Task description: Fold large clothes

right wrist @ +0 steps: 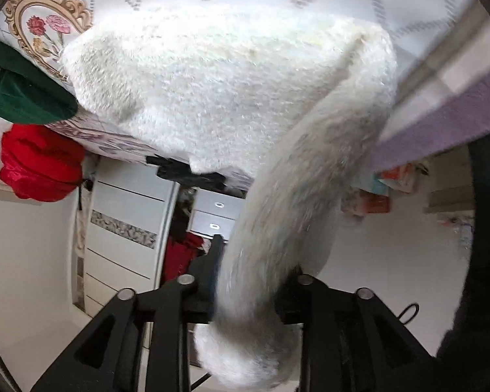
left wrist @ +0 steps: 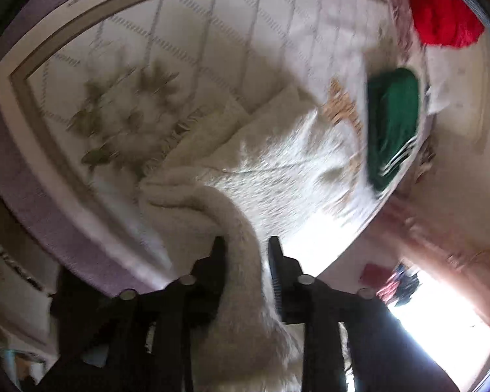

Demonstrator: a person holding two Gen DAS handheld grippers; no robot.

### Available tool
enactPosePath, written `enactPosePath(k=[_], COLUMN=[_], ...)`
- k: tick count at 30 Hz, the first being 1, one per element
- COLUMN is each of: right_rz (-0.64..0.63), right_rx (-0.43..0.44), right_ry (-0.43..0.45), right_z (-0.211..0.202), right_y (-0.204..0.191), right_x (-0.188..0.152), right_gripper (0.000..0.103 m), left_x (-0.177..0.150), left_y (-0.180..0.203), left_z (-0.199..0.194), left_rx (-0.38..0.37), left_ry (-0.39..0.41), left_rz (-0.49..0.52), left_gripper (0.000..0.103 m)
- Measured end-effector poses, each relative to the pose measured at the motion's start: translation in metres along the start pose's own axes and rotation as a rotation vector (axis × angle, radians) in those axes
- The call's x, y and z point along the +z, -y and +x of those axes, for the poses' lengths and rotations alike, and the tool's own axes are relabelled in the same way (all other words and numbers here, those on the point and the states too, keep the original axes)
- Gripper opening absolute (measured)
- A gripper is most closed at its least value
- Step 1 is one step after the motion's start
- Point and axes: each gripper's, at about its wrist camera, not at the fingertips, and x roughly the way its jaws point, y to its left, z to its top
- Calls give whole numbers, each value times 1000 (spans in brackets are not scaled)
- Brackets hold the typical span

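Fingers (left wrist: 245,251) on both my hands (right wrist: 254,261) pinch the fluffy white sweater (right wrist: 212,91), which lies half on the bed (left wrist: 212,32), so the folding has only just started.

This is a bedroom in a home. Ahead of the left gripper spreads a bed (left wrist: 212,32) with a quilted white cover printed with flowers and gilt scrollwork, edged in lilac. Clothes lie about on it: a green garment (left wrist: 393,121) with white stripes and a red one (left wrist: 441,9) beyond it. Past the right gripper stands a white wardrobe (right wrist: 127,228) with panelled doors, and just beside it a small chest of drawers (right wrist: 217,215) with oval handles.
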Motion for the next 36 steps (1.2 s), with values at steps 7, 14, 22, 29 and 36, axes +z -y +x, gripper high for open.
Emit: enactPosePath(k=[7, 14, 22, 29, 36], right_rz=[-220, -676, -1296, -1426, -1266], right_rx=[53, -283, -985, -1000, -660], right_ry=[21, 221, 358, 235, 262], right_z=[-19, -60, -33, 2, -16], right_y=[-67, -125, -138, -157, -145], right_x=[6, -23, -22, 63, 80], right_gripper=[74, 75, 75, 101, 67], left_x=[13, -29, -35, 26, 39], left_y=[30, 55, 30, 37, 45], left_z=[-20, -37, 51, 92, 80], left_rx=[-177, 93, 462, 465, 423], left_ry=[154, 363, 405, 417, 419], left_rz=[68, 332, 519, 502, 526], left_gripper=[48, 48, 48, 51, 56])
